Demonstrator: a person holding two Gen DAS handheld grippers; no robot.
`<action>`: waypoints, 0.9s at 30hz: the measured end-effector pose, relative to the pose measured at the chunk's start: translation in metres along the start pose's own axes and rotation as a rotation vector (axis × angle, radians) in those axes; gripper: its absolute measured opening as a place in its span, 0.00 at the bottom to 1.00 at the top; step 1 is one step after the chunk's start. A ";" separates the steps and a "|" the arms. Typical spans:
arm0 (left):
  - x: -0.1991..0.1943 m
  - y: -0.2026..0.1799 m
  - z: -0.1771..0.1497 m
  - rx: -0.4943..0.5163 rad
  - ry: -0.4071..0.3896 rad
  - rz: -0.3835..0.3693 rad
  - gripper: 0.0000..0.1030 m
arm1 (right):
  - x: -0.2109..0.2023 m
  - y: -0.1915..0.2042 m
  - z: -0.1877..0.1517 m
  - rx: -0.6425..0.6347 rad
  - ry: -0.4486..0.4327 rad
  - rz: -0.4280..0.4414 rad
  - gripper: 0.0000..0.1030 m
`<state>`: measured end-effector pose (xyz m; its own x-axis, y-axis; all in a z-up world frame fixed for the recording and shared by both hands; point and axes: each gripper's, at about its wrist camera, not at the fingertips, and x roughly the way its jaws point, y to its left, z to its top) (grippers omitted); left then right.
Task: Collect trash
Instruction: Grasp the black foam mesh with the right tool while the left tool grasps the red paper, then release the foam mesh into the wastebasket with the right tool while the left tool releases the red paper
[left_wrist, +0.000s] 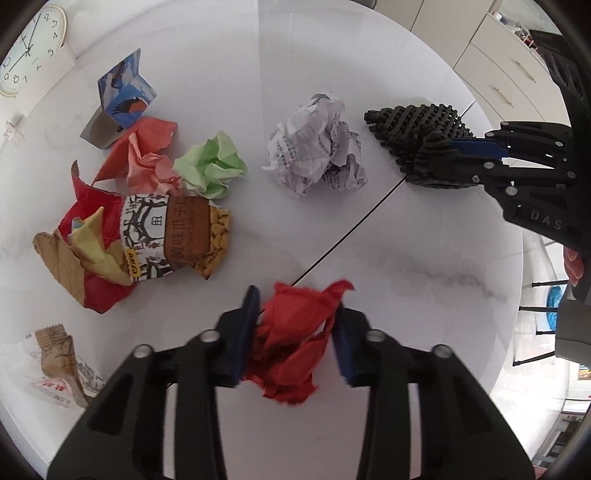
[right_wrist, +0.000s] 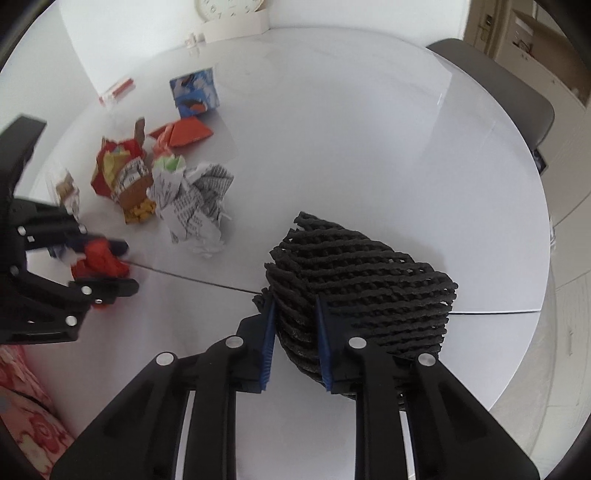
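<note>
My left gripper (left_wrist: 295, 332) is shut on a crumpled red paper (left_wrist: 295, 343) just above the white round table (left_wrist: 406, 277); the same grip shows in the right wrist view, where the left gripper (right_wrist: 110, 266) squeezes the red paper (right_wrist: 99, 258). My right gripper (right_wrist: 295, 339) is shut on the near edge of a black foam net (right_wrist: 362, 273), which rests on the table. In the left wrist view the right gripper (left_wrist: 461, 144) pinches that black net (left_wrist: 417, 129). A crumpled white printed paper (left_wrist: 317, 147) lies between the two grippers.
A pile of trash sits at the left: green paper (left_wrist: 210, 166), pink paper (left_wrist: 147, 162), a seed snack bag (left_wrist: 173, 236), a red wrapper (left_wrist: 96, 291), a blue folded carton (left_wrist: 125, 92). Another wrapper (left_wrist: 55, 365) lies near the table edge. A clock (left_wrist: 29, 51) leans at the back; a grey chair (right_wrist: 517, 85) stands behind the table.
</note>
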<state>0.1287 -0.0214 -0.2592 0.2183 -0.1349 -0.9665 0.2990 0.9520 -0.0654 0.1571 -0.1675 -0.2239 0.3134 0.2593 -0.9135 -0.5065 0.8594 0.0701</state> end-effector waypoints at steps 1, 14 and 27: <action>0.000 0.002 0.000 -0.002 -0.002 0.000 0.28 | -0.004 -0.003 0.000 0.024 -0.012 0.011 0.19; -0.067 0.011 -0.015 -0.005 -0.090 -0.089 0.26 | -0.108 -0.002 -0.023 0.322 -0.248 0.071 0.19; -0.108 -0.044 -0.055 0.111 -0.110 -0.165 0.26 | -0.142 0.042 -0.206 0.690 -0.169 -0.011 0.21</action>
<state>0.0408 -0.0335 -0.1651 0.2558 -0.3212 -0.9118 0.4379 0.8794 -0.1869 -0.0743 -0.2588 -0.1741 0.4642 0.2653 -0.8450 0.1039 0.9312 0.3495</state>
